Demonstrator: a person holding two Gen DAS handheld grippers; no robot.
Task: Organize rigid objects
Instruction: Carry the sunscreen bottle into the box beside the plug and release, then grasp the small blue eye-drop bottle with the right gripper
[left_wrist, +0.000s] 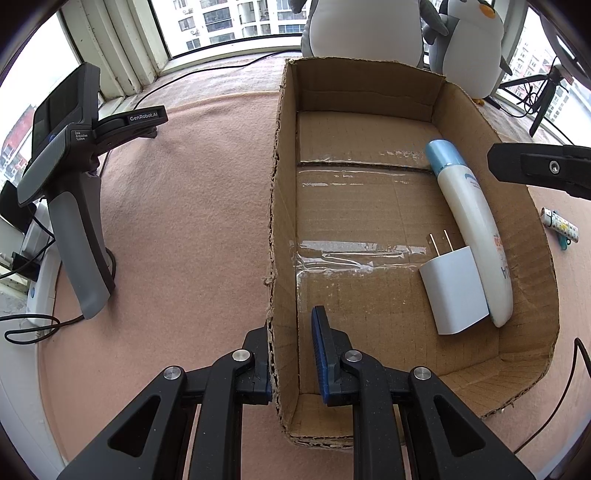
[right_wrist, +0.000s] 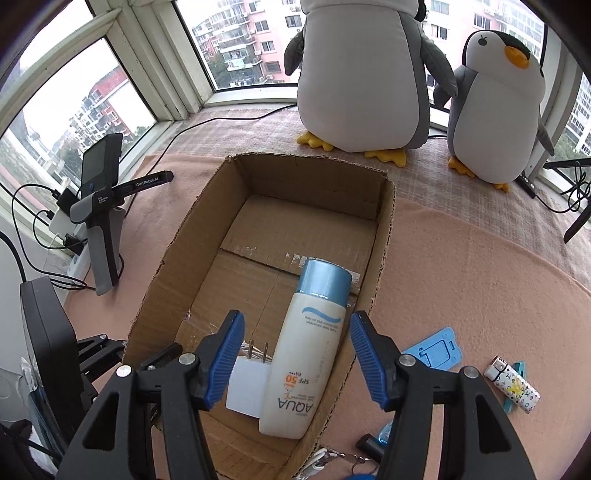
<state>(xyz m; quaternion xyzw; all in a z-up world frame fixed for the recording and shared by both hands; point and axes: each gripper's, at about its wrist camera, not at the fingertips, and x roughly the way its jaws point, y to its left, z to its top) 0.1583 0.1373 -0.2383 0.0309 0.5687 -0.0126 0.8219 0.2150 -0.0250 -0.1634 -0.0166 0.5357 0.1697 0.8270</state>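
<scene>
- The left gripper (left_wrist: 290, 363) is clamped on the left wall of the cardboard box (left_wrist: 282, 206): one finger presses the outside of the wall, the blue-padded finger (left_wrist: 320, 354) presses the inside, with only the cardboard between them.
- The right gripper (right_wrist: 295, 356) hangs above the near end of the box, its jaws spread apart. Neither blue pad (right_wrist: 225, 360) touches anything, and nothing is held.
- A white sunscreen bottle (right_wrist: 304, 363) with a blue cap lies flat on the box floor, directly below the gap between the right gripper's fingers, running along the box's right wall with its cap toward the far end.
- A white plug adapter (right_wrist: 245, 387) lies in the box too, touching the bottle's left side, prongs pointing toward the far end.
- Outside the box, on the pink cloth (right_wrist: 461, 266) to its right, lie a blue plastic stand (right_wrist: 434, 349) just beside the wall and a patterned lighter (right_wrist: 511, 387) farther out.
- Two plush penguins (right_wrist: 364, 74) stand beyond the box's far end.
</scene>
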